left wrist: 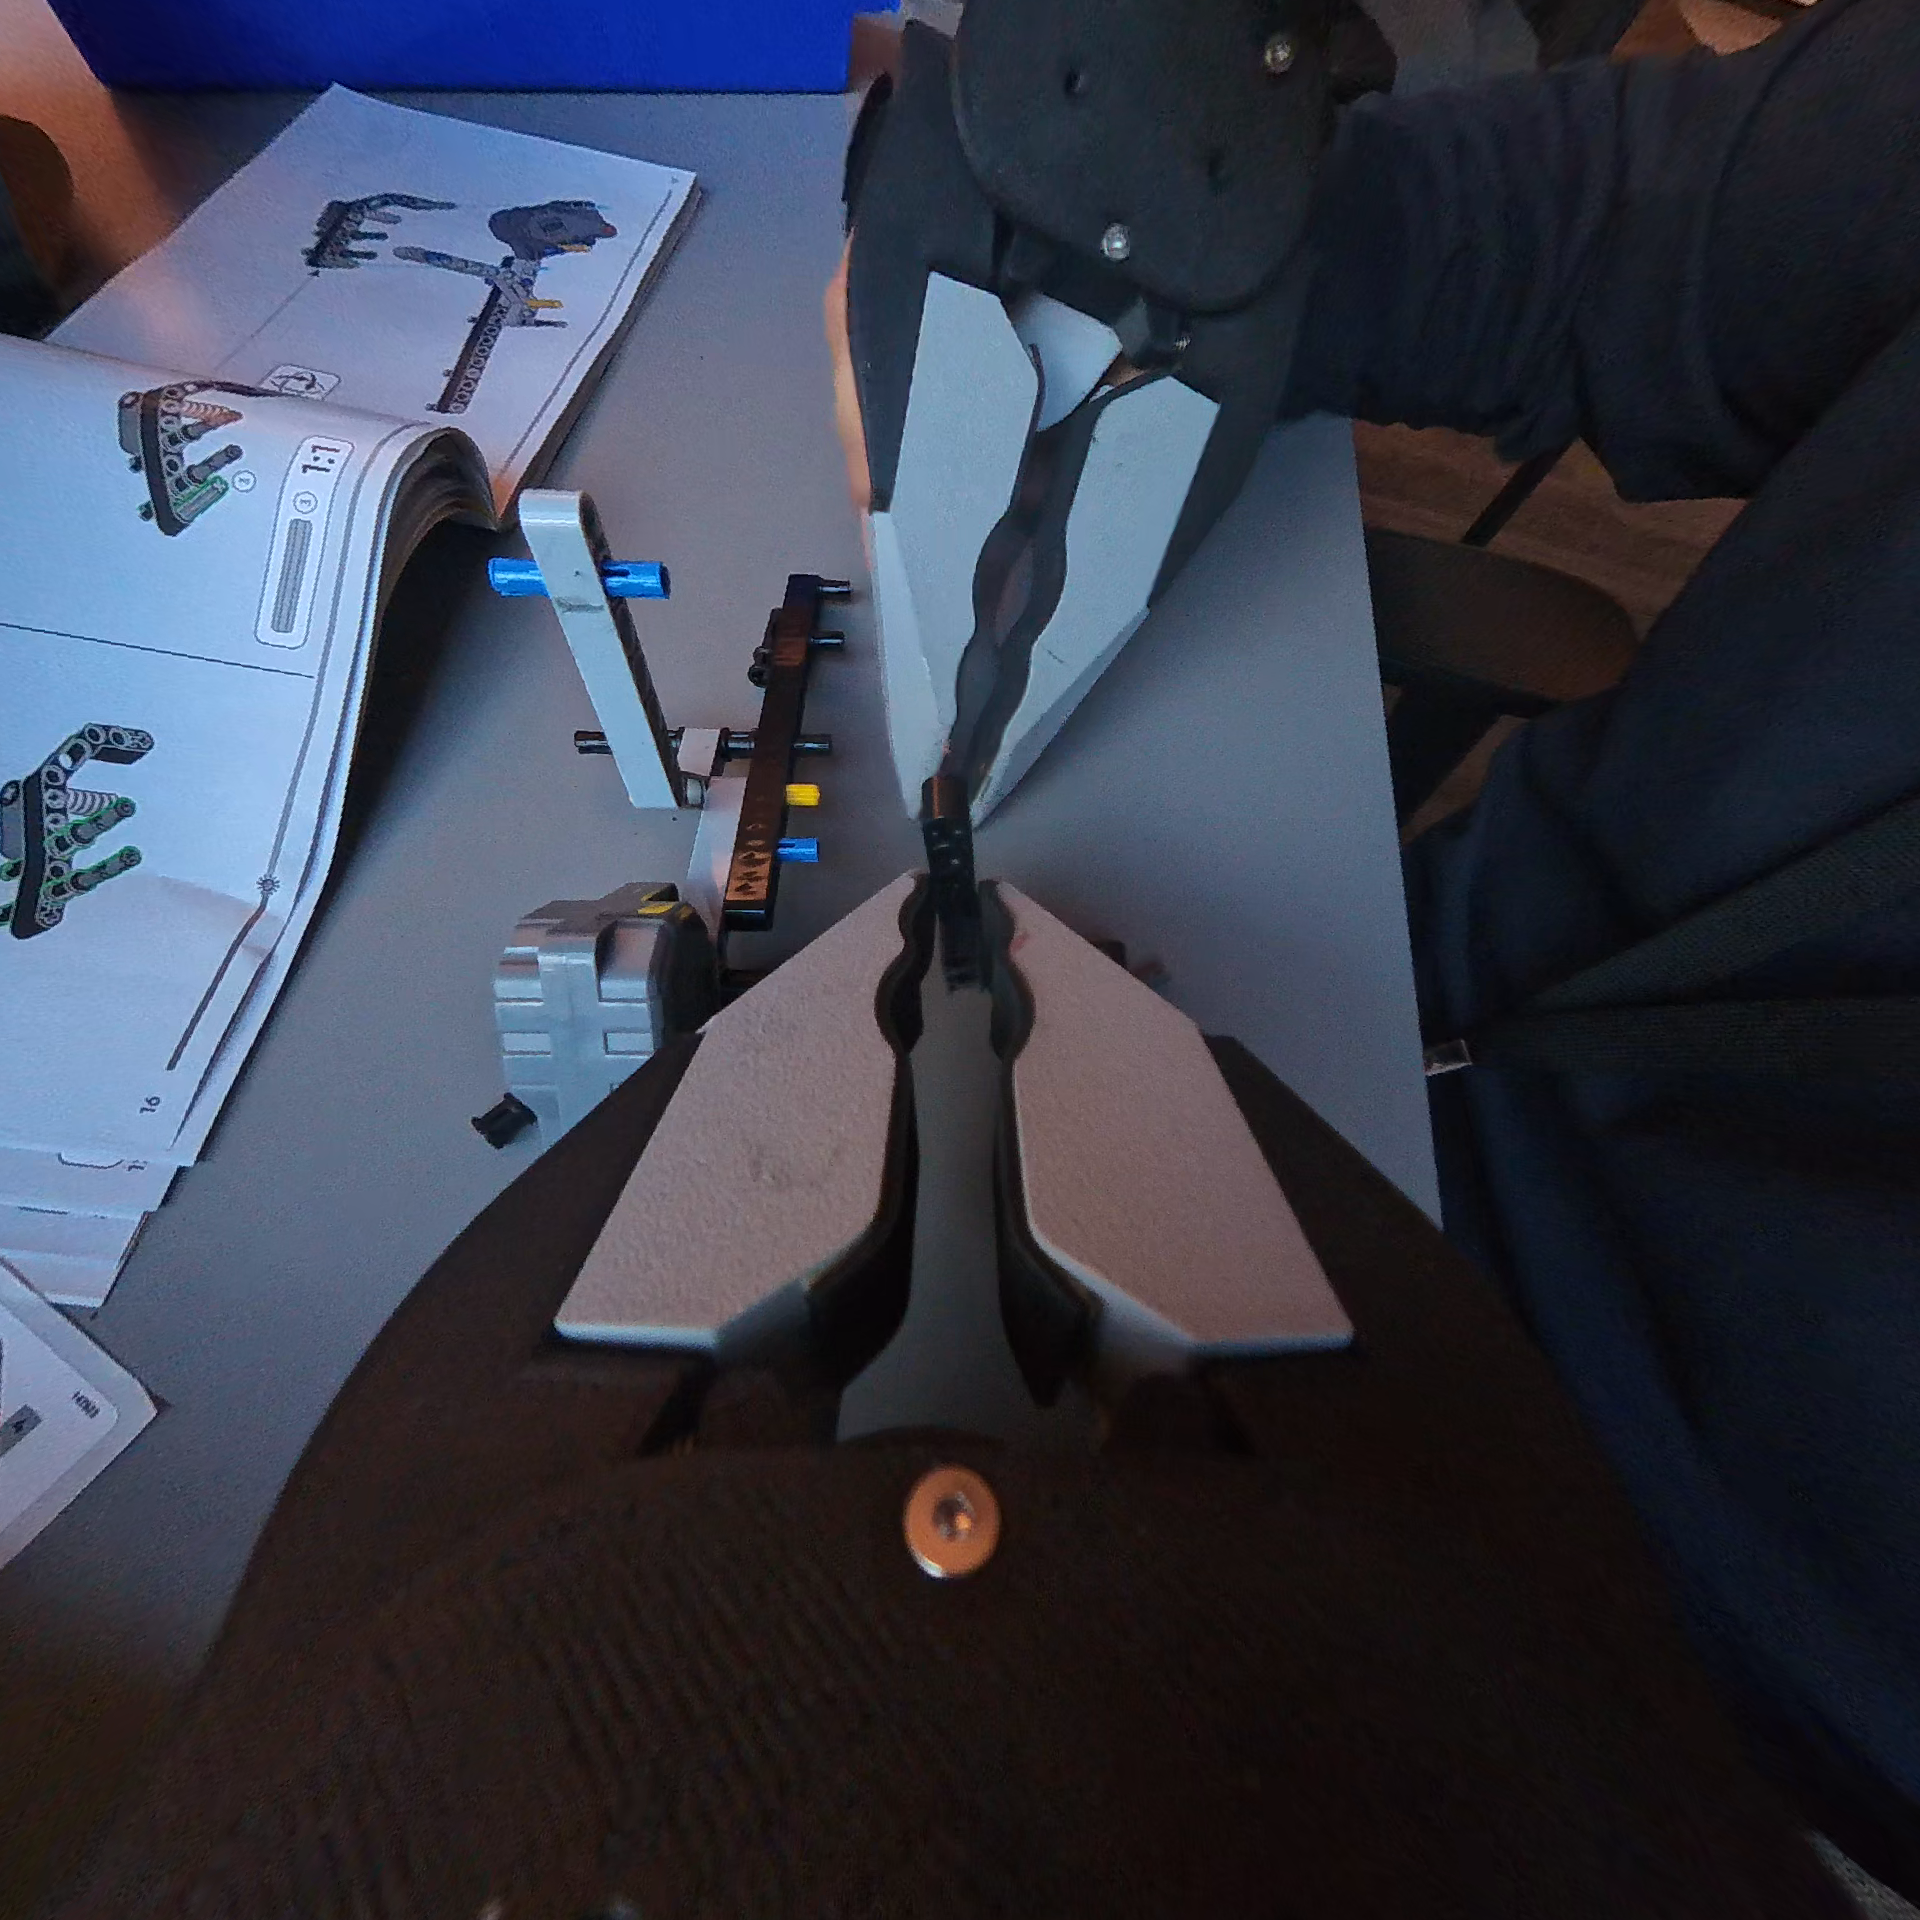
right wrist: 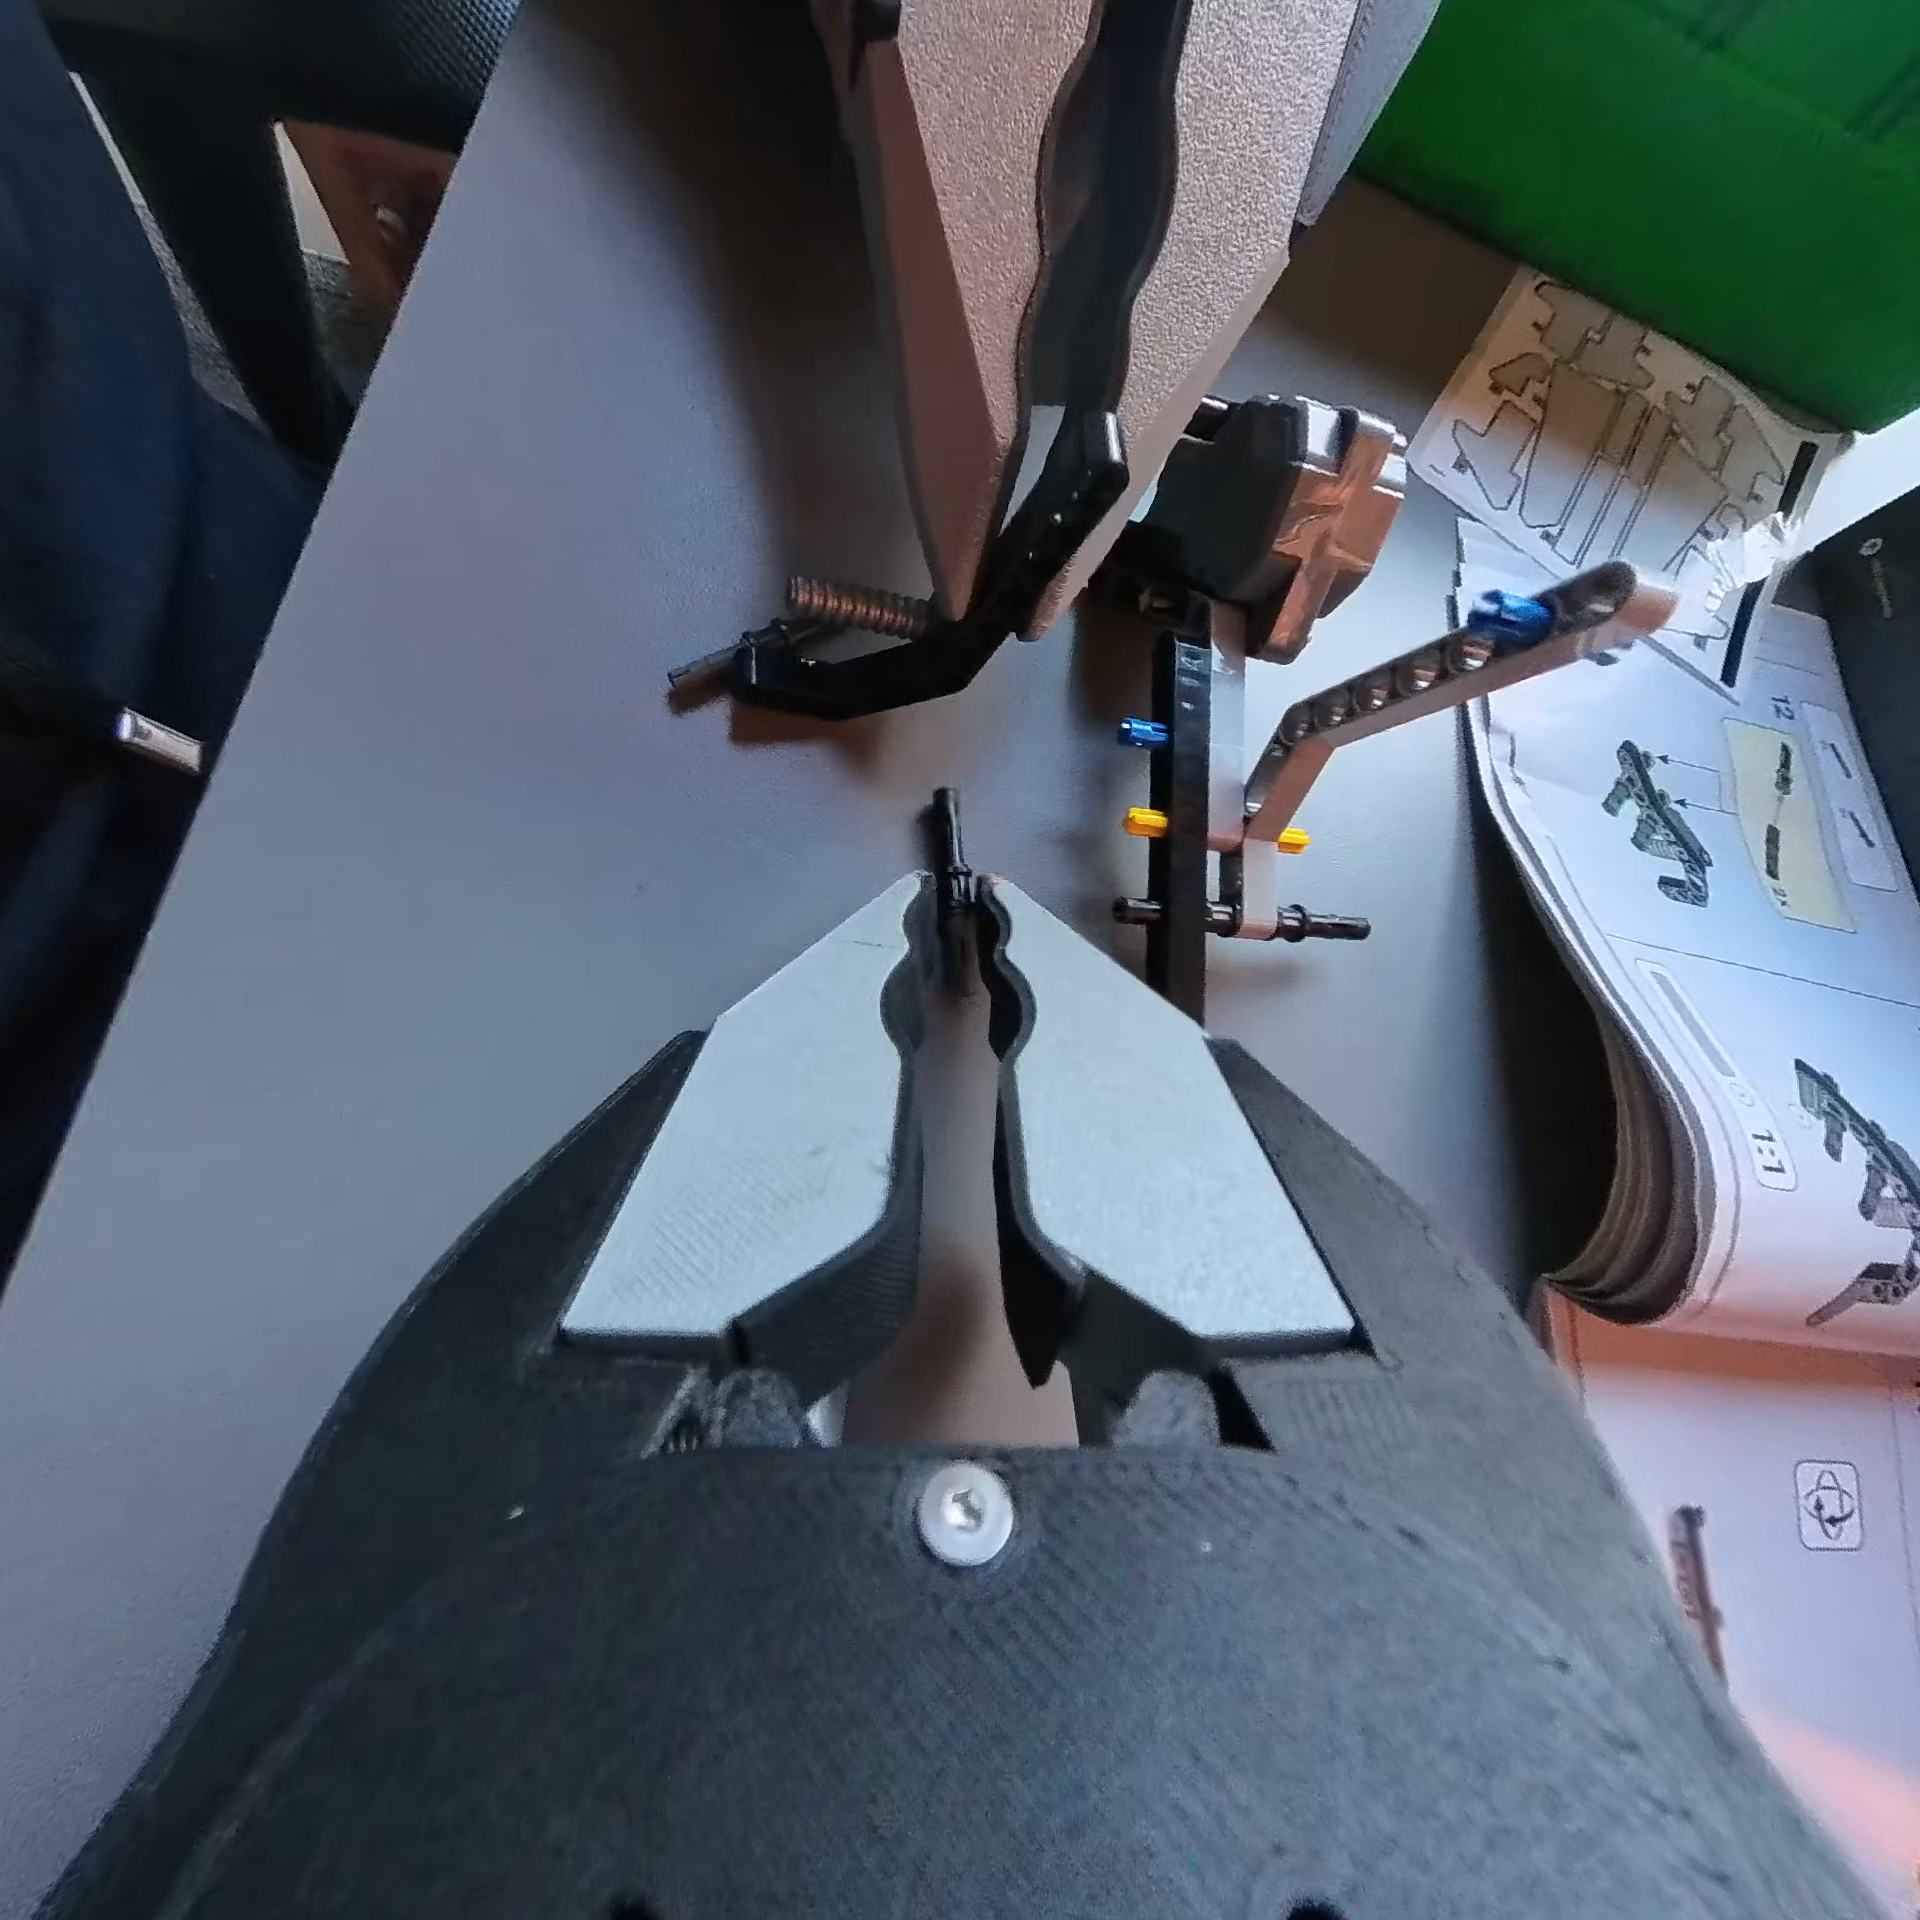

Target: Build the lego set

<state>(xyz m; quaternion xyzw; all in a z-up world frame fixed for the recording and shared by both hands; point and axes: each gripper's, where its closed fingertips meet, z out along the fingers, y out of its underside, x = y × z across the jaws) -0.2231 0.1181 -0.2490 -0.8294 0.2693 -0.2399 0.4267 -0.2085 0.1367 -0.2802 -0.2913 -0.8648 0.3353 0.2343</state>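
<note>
My left gripper (left wrist: 954,885) is shut on a black bent beam (left wrist: 958,914). In the right wrist view that beam (right wrist: 935,655) hangs from the left gripper (right wrist: 987,613), with a coiled spring on an axle (right wrist: 852,608) at its far end. My right gripper (right wrist: 951,883) is shut on a thin black pin (right wrist: 948,842), which points at the beam across a small gap. In the left wrist view the right gripper (left wrist: 951,769) comes down from above, tip to tip with the left. The partly built model, a black beam (left wrist: 774,758) with pins, lies just left.
The model has a white beam (left wrist: 603,644) with a blue pin and a grey motor block (left wrist: 592,997). An open instruction booklet (left wrist: 208,675) lies beside it. A small black part (left wrist: 504,1120) lies loose. A green box (right wrist: 1662,156) stands behind. The table edge (left wrist: 1387,831) is close. My right fingertips sit around 5 cm from my left ones.
</note>
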